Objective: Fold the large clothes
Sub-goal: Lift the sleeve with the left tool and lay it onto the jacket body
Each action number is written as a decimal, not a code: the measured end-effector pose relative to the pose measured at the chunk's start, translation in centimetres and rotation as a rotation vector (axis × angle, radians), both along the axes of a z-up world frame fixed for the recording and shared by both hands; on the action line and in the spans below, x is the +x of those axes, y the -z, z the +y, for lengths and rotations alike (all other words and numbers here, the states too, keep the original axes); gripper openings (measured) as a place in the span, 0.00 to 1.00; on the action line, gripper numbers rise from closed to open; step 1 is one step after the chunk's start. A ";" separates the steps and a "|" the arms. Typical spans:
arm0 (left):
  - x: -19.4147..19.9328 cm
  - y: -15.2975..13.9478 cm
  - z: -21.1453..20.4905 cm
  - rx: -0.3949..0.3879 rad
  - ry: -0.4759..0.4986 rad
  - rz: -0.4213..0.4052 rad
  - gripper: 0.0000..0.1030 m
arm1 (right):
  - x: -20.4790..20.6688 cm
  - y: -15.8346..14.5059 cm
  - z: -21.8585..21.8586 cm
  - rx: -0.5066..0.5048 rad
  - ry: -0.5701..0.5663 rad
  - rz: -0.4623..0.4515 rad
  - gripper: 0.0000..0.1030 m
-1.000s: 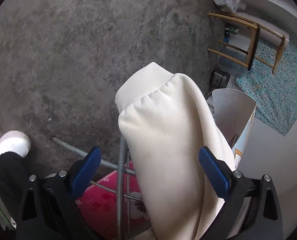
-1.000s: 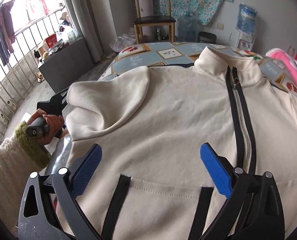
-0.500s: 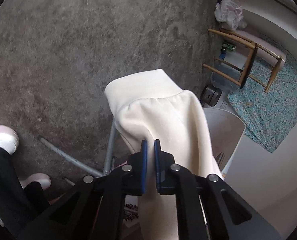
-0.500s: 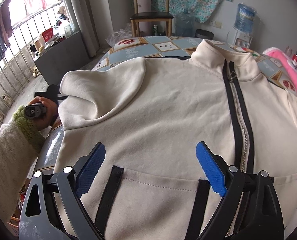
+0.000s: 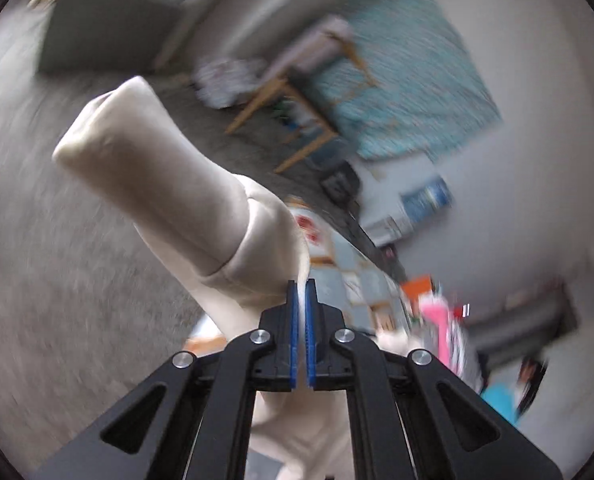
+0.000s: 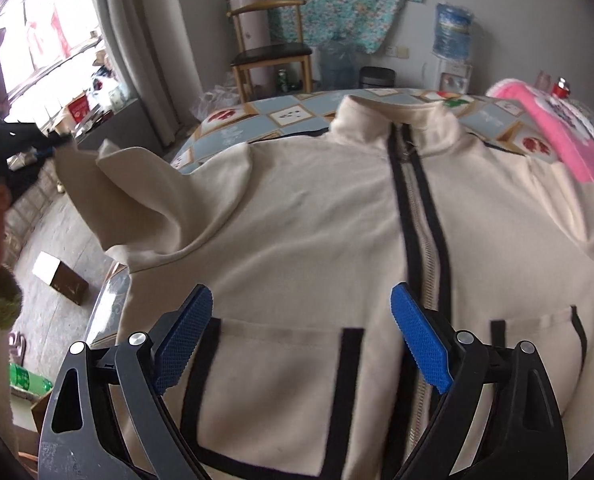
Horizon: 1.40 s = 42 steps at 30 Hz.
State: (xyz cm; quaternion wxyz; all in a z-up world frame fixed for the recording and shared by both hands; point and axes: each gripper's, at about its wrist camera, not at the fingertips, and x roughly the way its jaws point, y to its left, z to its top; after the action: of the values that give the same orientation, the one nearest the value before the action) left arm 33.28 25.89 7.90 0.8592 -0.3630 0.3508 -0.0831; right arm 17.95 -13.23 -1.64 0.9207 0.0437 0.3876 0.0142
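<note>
A cream zip-up jacket (image 6: 305, 216) with black trim lies front-up on a patterned table (image 6: 233, 132). Its sleeve (image 5: 165, 184) is lifted into the air, cuff pointing up and left in the left wrist view. My left gripper (image 5: 301, 284) is shut on the sleeve fabric just behind the cuff. In the right wrist view the raised sleeve (image 6: 109, 184) stretches toward the left edge, where the hand holding the left gripper is mostly out of frame. My right gripper (image 6: 301, 304) hovers open above the jacket's lower front, near a pocket (image 6: 281, 392), with nothing between its fingers.
A pink blanket (image 6: 545, 136) lies at the table's right side. Beyond the table stand a wooden chair (image 6: 269, 52), water bottles (image 6: 453, 32) and a floral cloth on the wall. A cardboard box (image 6: 61, 280) and a green bottle (image 6: 27, 378) sit on the concrete floor at left.
My left gripper closed on the hanging sleeve, then rose sharply and rolled, pulling the sleeve up off the table's side. My right gripper drifted slightly over the jacket and stayed open.
</note>
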 end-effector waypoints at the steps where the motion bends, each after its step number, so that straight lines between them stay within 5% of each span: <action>1: -0.8 -1.6 -2.8 0.068 0.068 -0.040 0.03 | -0.3 0.0 -0.5 0.001 0.017 0.002 0.84; 4: -3.4 -4.1 -10.1 0.211 0.245 -0.125 0.03 | -1.7 0.0 -2.2 0.009 0.075 0.006 0.84; 7: -6.2 -3.3 -17.4 0.360 0.398 -0.157 0.03 | -2.9 0.1 -3.7 0.023 0.130 0.010 0.84; 11: -9.3 1.2 -25.1 0.527 0.555 -0.116 0.05 | -3.7 1.0 -5.3 0.020 0.180 0.050 0.85; 16: -12.5 6.4 -30.1 0.730 0.606 -0.082 0.13 | -3.4 2.2 -5.7 -0.010 0.186 0.087 0.88; 21: -13.5 8.4 -29.7 0.666 0.556 -0.038 0.51 | -2.8 4.2 -6.5 0.000 0.201 0.154 0.92; 24: -13.6 9.0 -28.8 0.611 0.523 -0.010 0.63 | -2.7 5.3 -7.1 0.011 0.206 0.189 0.93; 32: -13.8 8.6 -27.2 0.516 0.497 0.043 0.80 | -2.9 6.3 -7.2 0.003 0.164 0.214 0.93; 37: -14.3 7.5 -26.2 0.438 0.490 0.038 0.95 | -3.1 6.7 -6.1 -0.101 0.100 0.221 0.93; 42: -15.2 6.1 -25.0 0.417 0.456 -0.018 0.95 | -3.7 6.8 -6.3 -0.095 0.063 0.201 0.94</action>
State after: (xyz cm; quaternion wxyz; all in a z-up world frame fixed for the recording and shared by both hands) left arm 18.09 0.94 1.85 0.8774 -0.0898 0.4251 -0.2033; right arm 14.25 -19.53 -8.39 0.8783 0.0132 0.4765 -0.0377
